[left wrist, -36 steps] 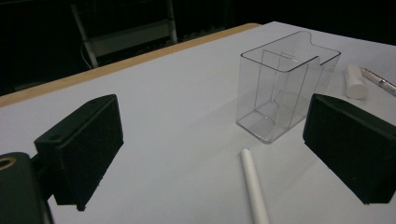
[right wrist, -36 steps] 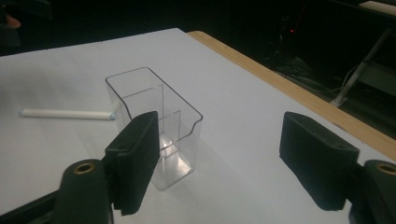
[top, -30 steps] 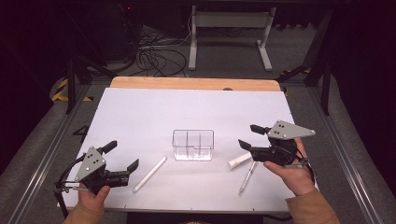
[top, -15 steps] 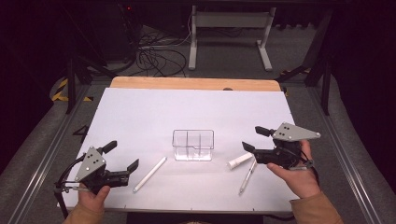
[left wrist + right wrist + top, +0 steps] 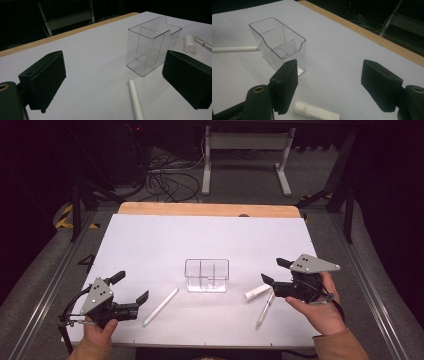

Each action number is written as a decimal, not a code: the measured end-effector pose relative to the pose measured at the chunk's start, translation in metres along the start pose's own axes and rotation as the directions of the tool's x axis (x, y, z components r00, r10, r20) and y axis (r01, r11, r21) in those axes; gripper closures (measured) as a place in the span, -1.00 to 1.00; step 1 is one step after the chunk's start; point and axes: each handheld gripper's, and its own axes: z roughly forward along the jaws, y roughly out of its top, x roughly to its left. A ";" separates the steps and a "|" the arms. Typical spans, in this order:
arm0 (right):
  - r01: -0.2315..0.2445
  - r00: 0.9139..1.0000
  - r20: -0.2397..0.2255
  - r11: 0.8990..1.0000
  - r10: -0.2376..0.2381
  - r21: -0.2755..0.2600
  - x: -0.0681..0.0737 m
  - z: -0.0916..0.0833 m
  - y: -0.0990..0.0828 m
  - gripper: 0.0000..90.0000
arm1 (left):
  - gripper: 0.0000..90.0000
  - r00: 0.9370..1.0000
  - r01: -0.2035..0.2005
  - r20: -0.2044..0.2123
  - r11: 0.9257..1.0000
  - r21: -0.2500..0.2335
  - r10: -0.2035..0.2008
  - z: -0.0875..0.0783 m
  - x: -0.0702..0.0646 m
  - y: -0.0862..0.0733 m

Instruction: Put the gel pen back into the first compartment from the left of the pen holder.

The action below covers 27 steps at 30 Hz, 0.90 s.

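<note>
Overhead light falls on the white table sheet [image 5: 150,250]; it reads bright but slightly grey/blue, no blown-out glare. Room beyond is v. dim, floor & stand legs barely lit, corners near black. High view soft overall, low detail, mild grain in the dark areas. Shadows on the sheet faint & short, close under each object. Clear box [image 5: 150,47] shows thin bright edge highlights, walls nearly invisible otherwise. In both gripper views the black pads [image 5: 285,85] are close & a bit soft, w/ little surface detail; far table edge goes blurry too.
</note>
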 end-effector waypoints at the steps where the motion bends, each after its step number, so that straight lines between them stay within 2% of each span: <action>1: 0.001 1.000 0.001 1.000 -0.001 0.000 0.000 0.000 0.000 -0.32 | -0.87 1.000 0.000 -0.001 1.000 0.000 0.000 0.000 0.000 0.000; 5: 0.000 1.000 -0.002 1.000 0.000 0.000 -0.001 0.000 0.000 -0.31 | -0.87 1.000 -0.001 -0.001 1.000 -0.002 0.001 0.000 0.000 0.000; 10: 0.010 1.000 0.022 1.000 -0.010 0.013 -0.001 -0.001 -0.002 -0.30 | -0.87 1.000 -0.001 0.000 1.000 -0.004 0.001 0.000 -0.001 0.001; 12: -0.001 1.000 0.021 1.000 0.001 0.015 -0.001 -0.001 -0.003 -0.30 | -0.88 1.000 0.000 0.003 1.000 -0.003 0.000 0.000 -0.001 0.002; 17: -0.005 0.999 0.042 1.000 0.004 0.031 0.000 -0.001 -0.005 -0.30 | -0.90 0.998 0.033 0.046 0.999 -0.005 -0.033 0.001 -0.003 0.006; 19: -0.008 0.999 0.048 1.000 0.006 0.030 0.000 -0.002 -0.006 -0.30 | -0.91 0.995 0.056 0.079 0.998 -0.002 -0.056 0.001 -0.005 0.010; 20: -0.010 0.999 0.050 1.000 0.008 0.026 0.000 -0.001 -0.006 -0.30 | -0.91 0.995 0.060 0.086 0.998 -0.002 -0.059 0.001 -0.007 0.011; 23: -0.012 0.999 0.053 1.000 0.011 0.024 0.001 -0.001 -0.009 -0.30 | -0.80 0.998 0.036 0.044 0.999 -0.006 -0.036 0.001 -0.018 0.016; 27: -0.031 0.997 0.066 0.999 0.030 0.020 -0.001 0.001 -0.013 -0.28 | -0.73 0.997 0.038 0.072 0.999 0.030 -0.040 0.007 -0.032 0.023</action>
